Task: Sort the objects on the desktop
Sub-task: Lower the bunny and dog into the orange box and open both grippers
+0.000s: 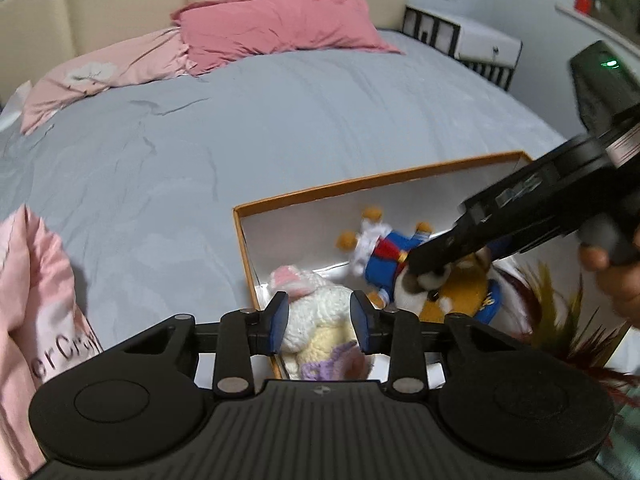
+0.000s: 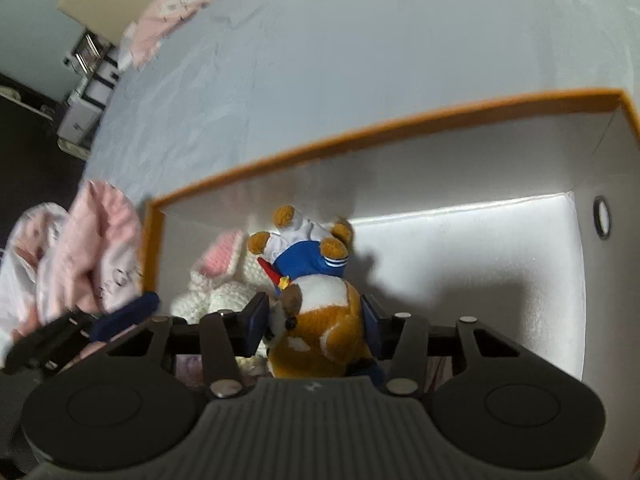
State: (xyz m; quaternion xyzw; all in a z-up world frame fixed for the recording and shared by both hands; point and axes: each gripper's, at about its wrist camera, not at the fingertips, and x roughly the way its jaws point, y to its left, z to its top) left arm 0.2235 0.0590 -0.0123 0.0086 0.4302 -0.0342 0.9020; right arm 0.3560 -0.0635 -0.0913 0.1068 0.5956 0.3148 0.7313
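An orange-rimmed box [image 1: 360,184] with a white inside [image 2: 460,248] lies on the bed. In it are a white crocheted bunny [image 1: 316,312] with pink ears [image 2: 220,258] and a blue sailor duck plush [image 1: 384,248] [image 2: 308,256]. My left gripper [image 1: 320,320] has its jaws on either side of the bunny, touching it. My right gripper [image 2: 316,320] reaches into the box and is shut on an orange-and-white dog plush [image 2: 320,332], also in the left wrist view [image 1: 452,292].
The box sits on a grey-blue bedsheet [image 1: 240,120] with pink pillows [image 1: 280,24] at the head. A pink cloth bag [image 1: 36,300] lies left of the box. A red-green feathery plant [image 1: 560,320] lies at the box's right end. A white nightstand [image 1: 480,40] stands beyond.
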